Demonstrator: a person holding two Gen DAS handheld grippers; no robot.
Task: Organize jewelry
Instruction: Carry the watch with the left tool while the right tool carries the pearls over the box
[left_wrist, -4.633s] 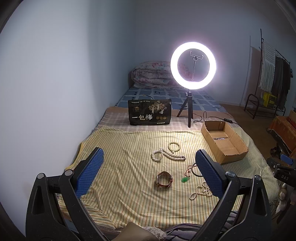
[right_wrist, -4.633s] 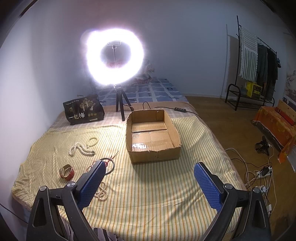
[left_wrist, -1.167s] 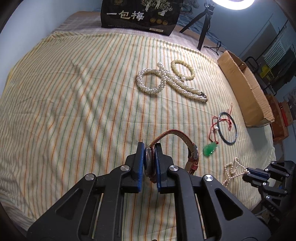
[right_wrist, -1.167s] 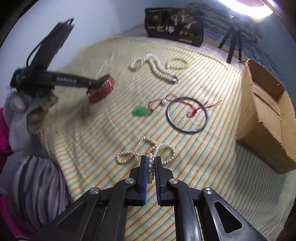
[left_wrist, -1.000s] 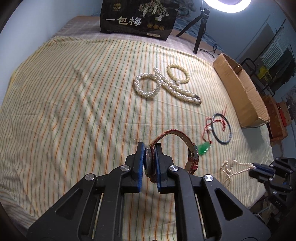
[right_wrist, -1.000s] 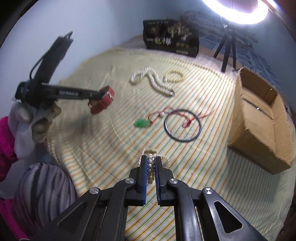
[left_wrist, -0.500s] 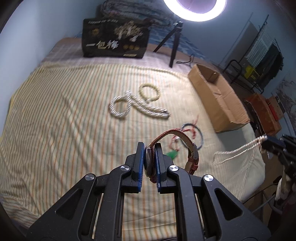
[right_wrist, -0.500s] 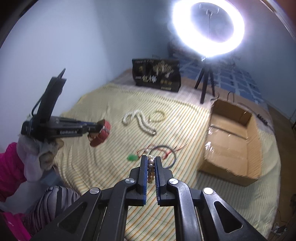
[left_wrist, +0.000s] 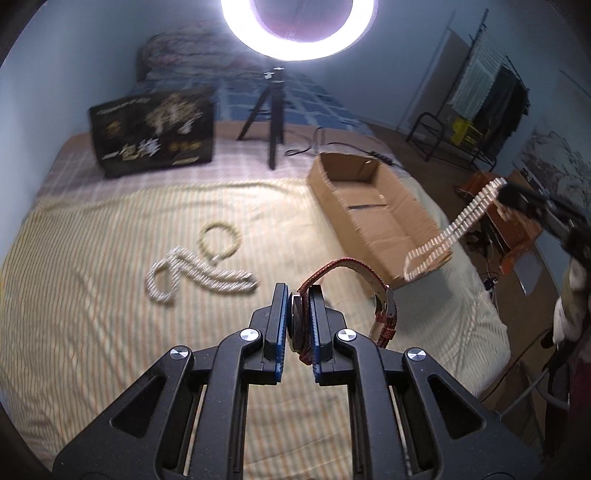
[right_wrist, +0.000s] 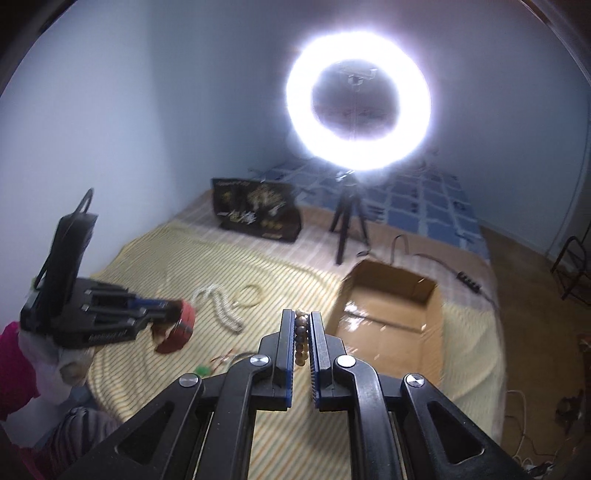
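Striped yellow bedspread (left_wrist: 92, 314) covers the near part of a bed, with a lit ring light (right_wrist: 358, 99) on a small tripod and a dark printed bag (left_wrist: 155, 136) standing toward the far edge. Toward the right edge of the spread lies an open cardboard box (left_wrist: 373, 210). The left gripper (left_wrist: 297, 325) is clamped on the face of a red-strapped watch (left_wrist: 382, 310), held in the air above the spread, its strap looping out to the right. The right gripper (right_wrist: 303, 339) has its fingers pressed together on a bead necklace (left_wrist: 447, 236); in the left wrist view the strand hangs down in a blurred loop in front of the box's near right corner. On the spread near the middle lie a white pearl strand (left_wrist: 192, 280) and, just beyond it, a small beaded bracelet (left_wrist: 218, 240). A green pendant (right_wrist: 202, 369) on red cord lies nearer the front edge
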